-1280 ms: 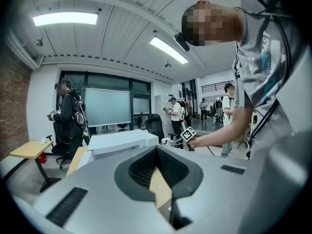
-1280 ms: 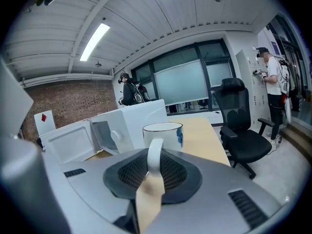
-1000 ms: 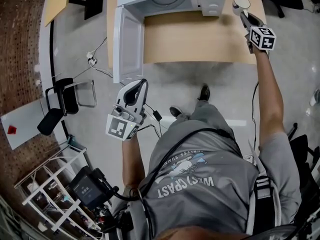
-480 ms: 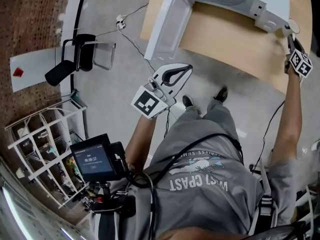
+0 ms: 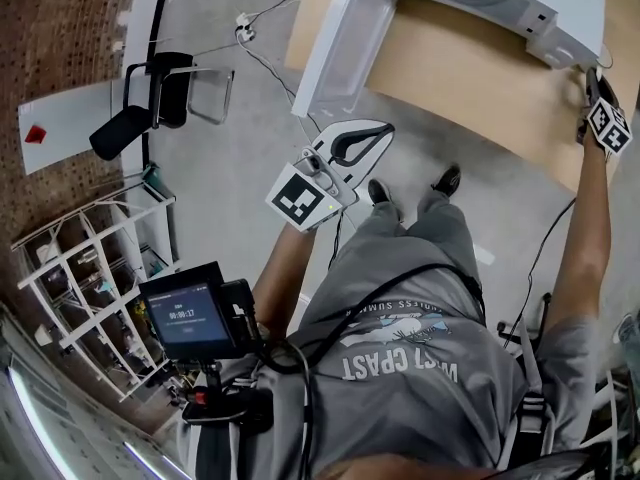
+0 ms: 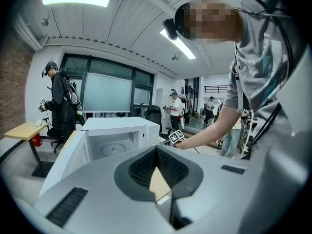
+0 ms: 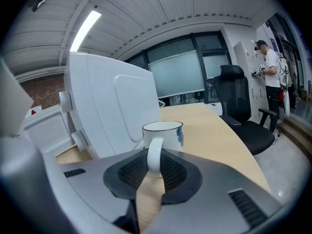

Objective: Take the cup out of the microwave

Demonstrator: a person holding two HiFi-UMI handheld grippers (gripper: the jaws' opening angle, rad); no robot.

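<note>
The right gripper has its jaws closed on the handle of the cup, the pads pressing on the loop from both sides. The cup is white with a dark rim and stands upright outside the microwave, just beside its outer side wall and over the tabletop. The gripper hides its base, so I cannot tell whether it rests on the wood. In the head view this gripper is at the right end of the tabletop, at the microwave's right front corner. A black chair stands past the tabletop edge on that side.

The left gripper holds nothing; its jaw tips meet, with only a small gap further back. It hangs in the air off the tabletop's near edge, well apart from the cup, facing the microwave, whose door stands open past the tabletop's left edge.
</note>
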